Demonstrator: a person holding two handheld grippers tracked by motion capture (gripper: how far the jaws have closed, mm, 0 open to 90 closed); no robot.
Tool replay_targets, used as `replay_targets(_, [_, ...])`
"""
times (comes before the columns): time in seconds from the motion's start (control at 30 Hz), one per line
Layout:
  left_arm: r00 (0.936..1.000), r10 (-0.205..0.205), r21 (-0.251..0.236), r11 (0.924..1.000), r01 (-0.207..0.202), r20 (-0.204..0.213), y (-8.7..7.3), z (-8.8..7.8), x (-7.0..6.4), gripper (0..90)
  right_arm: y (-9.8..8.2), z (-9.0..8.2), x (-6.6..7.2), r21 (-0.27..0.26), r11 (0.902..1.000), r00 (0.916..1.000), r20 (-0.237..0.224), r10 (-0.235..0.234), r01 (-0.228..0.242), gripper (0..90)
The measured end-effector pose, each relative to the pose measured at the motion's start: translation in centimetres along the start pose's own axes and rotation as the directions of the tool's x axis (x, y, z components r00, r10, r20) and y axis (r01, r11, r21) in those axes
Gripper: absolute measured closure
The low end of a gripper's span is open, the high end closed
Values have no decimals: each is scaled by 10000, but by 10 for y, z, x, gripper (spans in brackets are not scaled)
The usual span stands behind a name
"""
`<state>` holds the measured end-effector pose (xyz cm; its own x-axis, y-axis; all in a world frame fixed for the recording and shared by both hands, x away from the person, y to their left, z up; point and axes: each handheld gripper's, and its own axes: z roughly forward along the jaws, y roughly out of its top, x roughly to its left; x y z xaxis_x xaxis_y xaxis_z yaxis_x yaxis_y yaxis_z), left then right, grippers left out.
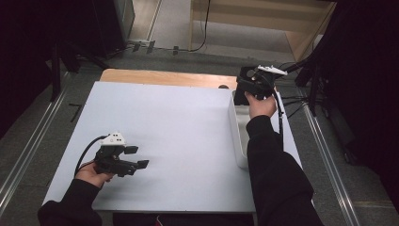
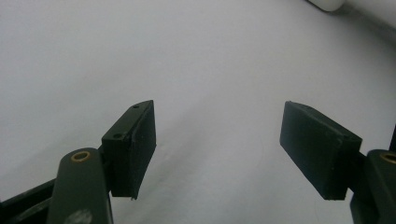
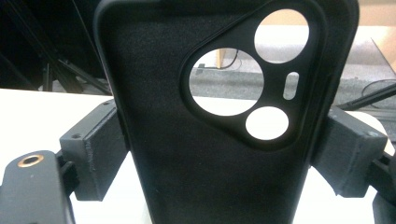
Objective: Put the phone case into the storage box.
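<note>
Right hand-held gripper (image 3: 219, 154) pinching black phone case (image 3: 196, 140) above white table (image 1: 179, 132); left hand-held gripper (image 2: 219, 149) spread.

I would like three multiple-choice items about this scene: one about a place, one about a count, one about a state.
1. Where does the white bin stand?
A. at the table's right side
B. at its left side
C. on the floor

2. How many round openings has the black phone case?
A. one
B. three
C. five

3. How is the left gripper?
A. shut on the case
B. open, nothing between its jaws
C. holding the bin

Answers: 1 A, the high view shows it by the right forearm. 2 B, three round holes beside one slot. 3 B, bare table shows between the jaws.
</note>
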<state>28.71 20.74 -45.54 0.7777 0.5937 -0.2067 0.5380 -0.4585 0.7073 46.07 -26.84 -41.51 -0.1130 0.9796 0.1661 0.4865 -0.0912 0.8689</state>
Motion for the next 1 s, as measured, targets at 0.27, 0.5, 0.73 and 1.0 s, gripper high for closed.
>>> replay_targets(0.27, [10000, -22, -24, 10000, 22, 8, 0, 0, 1, 269, -4, 9, -1, 94, 9998, 9997, 182, 173, -175, 120])
replay_targets(0.5, [10000, -44, -60, 10000, 44, 9, 0, -2, 2, 269, -9, 14, 2, 18, 10000, 9998, 185, 68, -68, 120])
replay_targets(0.73, [10000, -30, -59, 10000, 30, 3, 0, -2, 2, 269, -16, 19, 3, -9, 10000, 9999, 126, -12, 12, 119])
replay_targets(1.0, [10000, -6, -36, 10000, 6, 12, 0, -1, 2, 269, -22, 22, 2, 0, 10000, 9999, 86, 61, -61, 118])
